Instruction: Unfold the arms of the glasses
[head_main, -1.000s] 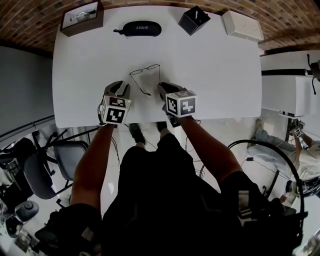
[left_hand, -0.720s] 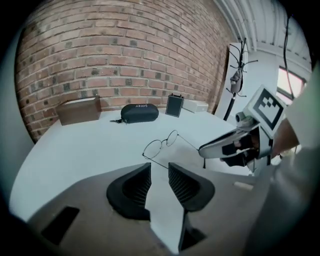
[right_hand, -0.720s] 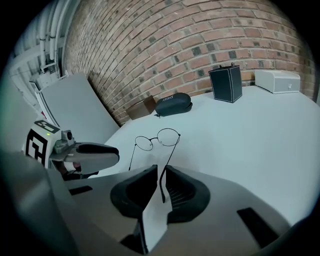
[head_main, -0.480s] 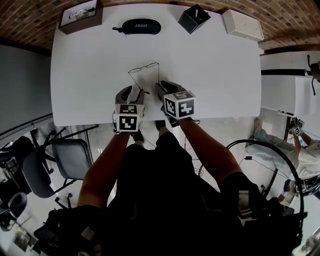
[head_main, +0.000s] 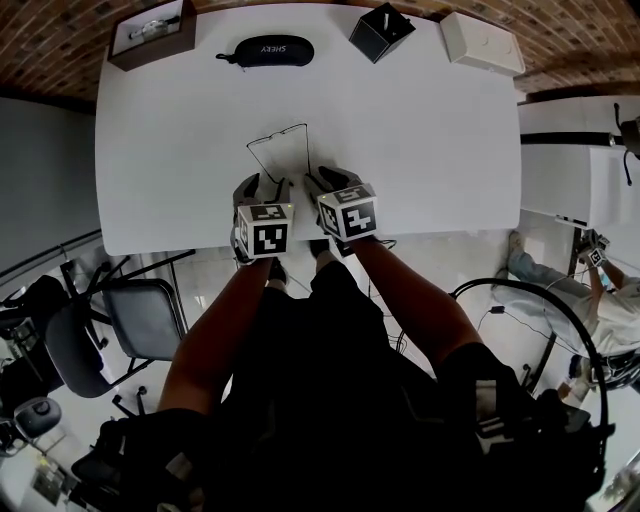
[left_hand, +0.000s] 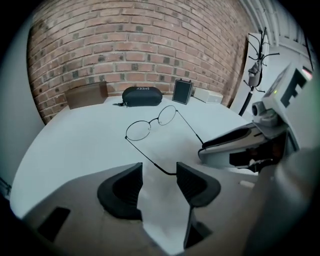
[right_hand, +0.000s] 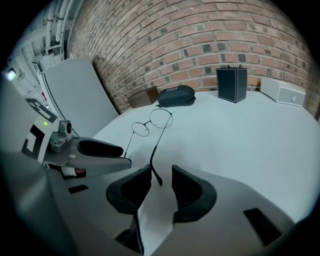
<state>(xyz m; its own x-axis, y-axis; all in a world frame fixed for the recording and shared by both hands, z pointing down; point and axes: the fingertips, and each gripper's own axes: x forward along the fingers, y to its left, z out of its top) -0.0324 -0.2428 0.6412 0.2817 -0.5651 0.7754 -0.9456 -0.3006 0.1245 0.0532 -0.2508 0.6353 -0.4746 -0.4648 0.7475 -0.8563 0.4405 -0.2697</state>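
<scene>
1. I see the thin black wire-rimmed round glasses (left_hand: 154, 121) lying on the white tabletop (head_main: 420, 130) toward its near edge. The lenses face away from me, and both arms are swung out and run back toward the grippers.
2. Left gripper (left_hand: 159, 170): the jaws are apart and opening, with nothing clamped. The curved tip of one glasses arm ends in the gap right at the inner face of the jaw on the right of that view. I can't tell if it touches the pad.
3. Right gripper (right_hand: 161, 172): the jaws stand a little apart. The tip of the other glasses arm sits in the narrow gap, closer to the jaw on the left of that view, and the pads aren't pressing on it.
4. In the head view both grippers sit side by side just behind the arm tips, angled down at the tabletop, marker cubes toward me.
5. Along the far edge, well apart from the glasses, there is a row of things – a brown open box (head_main: 150, 32) at the left corner, then a black oval glasses case (head_main: 265, 50), a small black cube-shaped box (head_main: 383, 30) and a flat white box (head_main: 482, 42).
6. A brick wall stands behind the tabletop.
</scene>
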